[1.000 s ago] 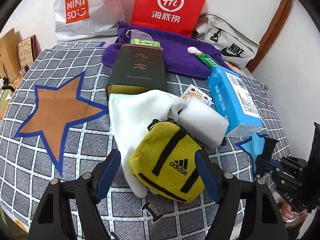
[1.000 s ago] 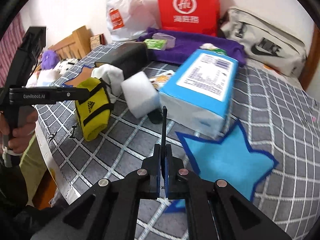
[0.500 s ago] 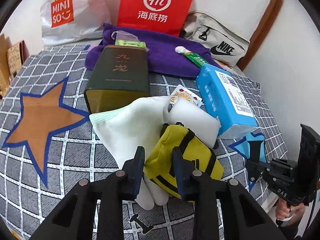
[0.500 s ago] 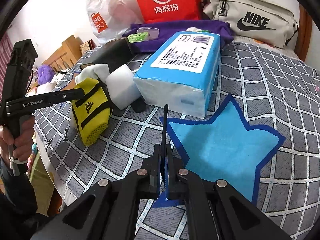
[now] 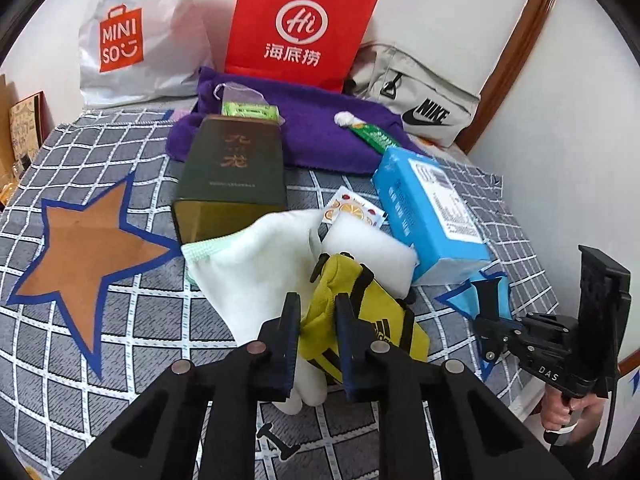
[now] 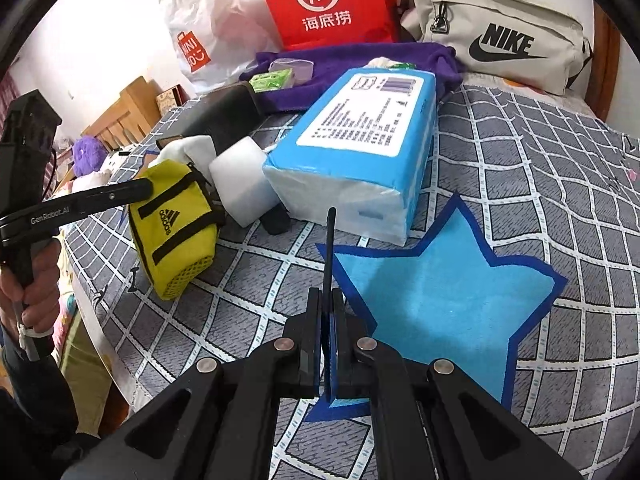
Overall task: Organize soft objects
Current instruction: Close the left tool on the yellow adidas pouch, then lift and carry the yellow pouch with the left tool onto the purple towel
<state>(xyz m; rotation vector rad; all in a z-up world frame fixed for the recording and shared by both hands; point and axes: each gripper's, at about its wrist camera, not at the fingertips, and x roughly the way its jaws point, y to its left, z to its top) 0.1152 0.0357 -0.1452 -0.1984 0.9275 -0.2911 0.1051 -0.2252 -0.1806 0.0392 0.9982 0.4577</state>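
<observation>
My left gripper is shut on the left edge of a yellow Adidas pouch, which also shows in the right wrist view, tilted and partly lifted. The pouch rests against a pale green cloth and a white foam block. A blue tissue pack lies to the right. My right gripper is shut with nothing between its fingers, above a blue star patch. It shows in the left wrist view at the right.
A dark green box, a purple towel, a brown star patch, red and white bags and a grey Nike bag lie on the checked bedspread. The bed's edge is near the pouch.
My left gripper has closed from wide open onto the yellow pouch and raised its edge. My right gripper has shifted towards the blue star, still shut.
</observation>
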